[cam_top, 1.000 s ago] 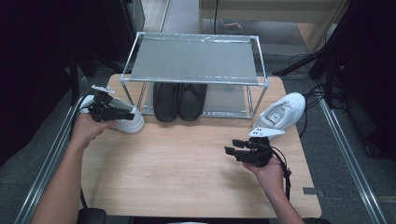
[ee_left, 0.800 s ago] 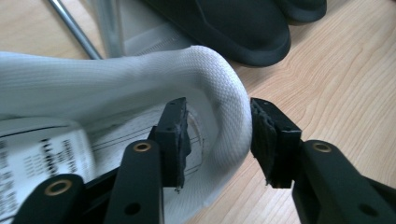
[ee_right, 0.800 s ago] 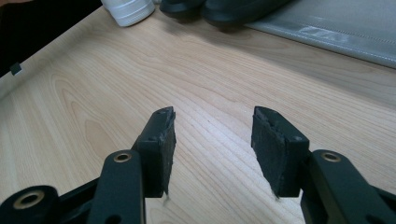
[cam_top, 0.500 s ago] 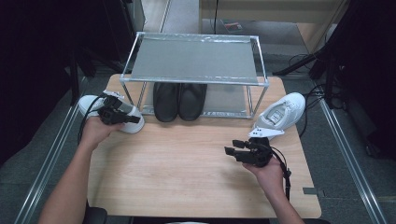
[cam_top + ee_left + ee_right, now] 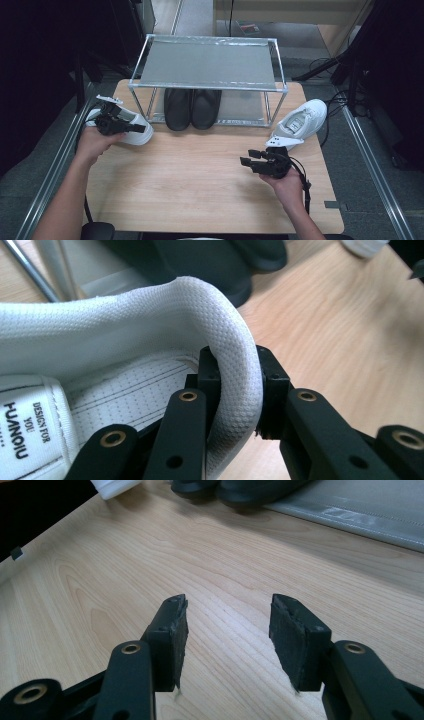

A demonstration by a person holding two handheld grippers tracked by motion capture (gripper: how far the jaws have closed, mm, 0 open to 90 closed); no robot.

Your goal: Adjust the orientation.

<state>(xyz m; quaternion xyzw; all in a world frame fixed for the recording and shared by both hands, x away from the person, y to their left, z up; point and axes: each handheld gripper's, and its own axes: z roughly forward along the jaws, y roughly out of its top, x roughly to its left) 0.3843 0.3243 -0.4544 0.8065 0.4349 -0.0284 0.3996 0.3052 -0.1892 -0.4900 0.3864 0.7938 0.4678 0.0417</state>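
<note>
At the table's left edge, we are looking at the white sneaker (image 5: 131, 131), still resting on the wood just left of the rack's (image 5: 210, 87) front leg. The left gripper (image 5: 131, 127) is now pinching its padded collar (image 5: 240, 390): the left gripper view is showing one jaw inside the shoe and one outside, pressed tight on the fabric. Over the last second the left hand (image 5: 95, 142) has been shifting from the sneaker's far-left end inward along it, so the grab is looking freshly made and a lift is likely coming. The sole is apparently still on the table; we are seeing no gap.

The right gripper (image 5: 245, 161) is staying put over bare wood at front right, jaws spread with nothing between them. The second white sneaker (image 5: 300, 122) is lying just behind it, leaning by the rack's right leg, untouched. A black pair of shoes (image 5: 192, 107) is sitting under the rack's shelf.
</note>
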